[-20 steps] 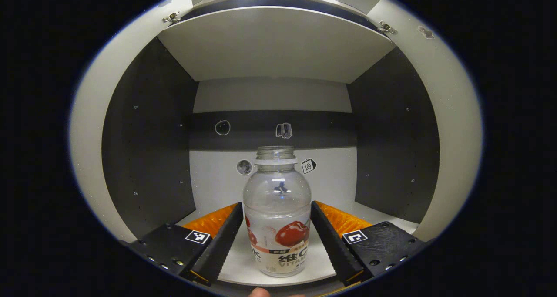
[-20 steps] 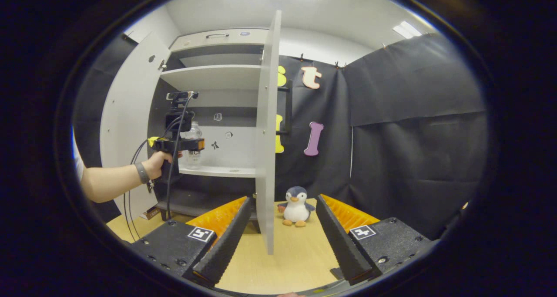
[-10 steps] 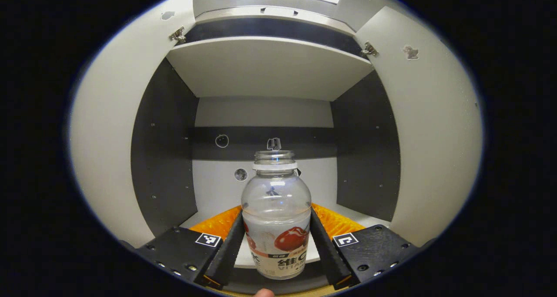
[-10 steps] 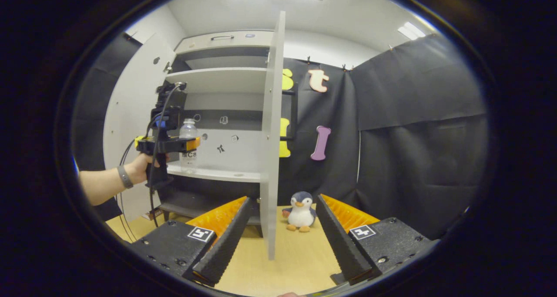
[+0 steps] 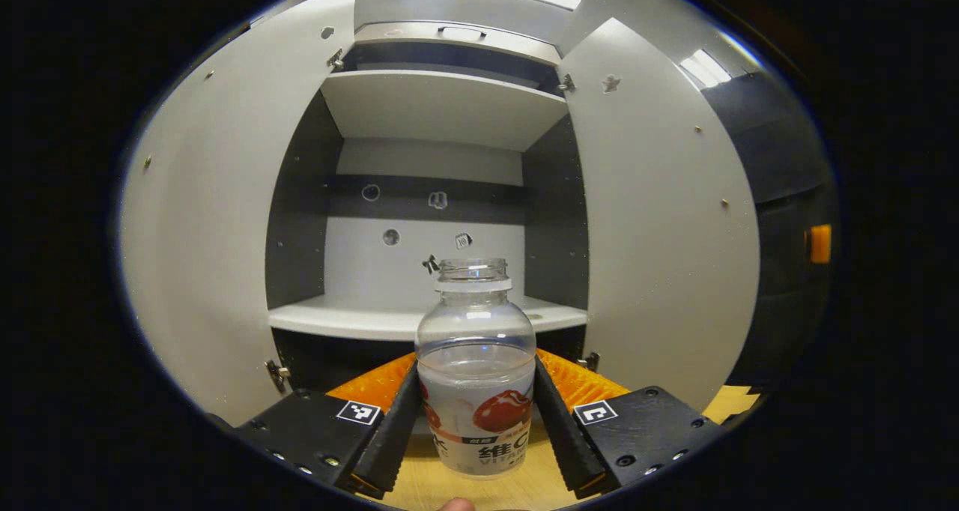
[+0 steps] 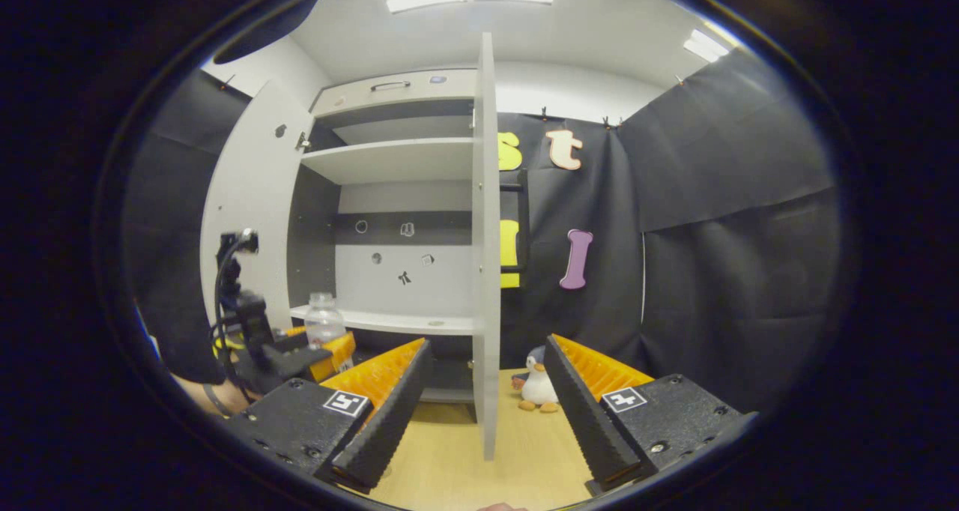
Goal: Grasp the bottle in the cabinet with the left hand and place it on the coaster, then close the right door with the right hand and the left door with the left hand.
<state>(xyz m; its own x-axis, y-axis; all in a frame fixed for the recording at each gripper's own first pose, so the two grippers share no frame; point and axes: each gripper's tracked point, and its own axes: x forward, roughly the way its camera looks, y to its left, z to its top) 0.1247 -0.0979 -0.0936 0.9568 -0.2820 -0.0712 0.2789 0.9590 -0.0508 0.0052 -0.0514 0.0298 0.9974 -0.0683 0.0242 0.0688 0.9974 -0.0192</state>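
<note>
Left gripper view: clear plastic bottle [image 5: 476,369] with fruit label, uncapped, pinched between the left tool [image 5: 476,413] fingers, held in front of the white cabinet shelf [image 5: 359,320] over the wooden surface [image 5: 419,488]. Tilting could spill or slip it. Right tool [image 6: 479,402] spread, empty, straddling the right white door [image 6: 485,271] edge; open room below.

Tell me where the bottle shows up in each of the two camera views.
Left gripper view: the bottle stands low in the middle, clamped between the left tool's fingers.
Right gripper view: it sits small at lower left, in front of the cabinet.
Shared landmark: the white shelf behind it.
</note>
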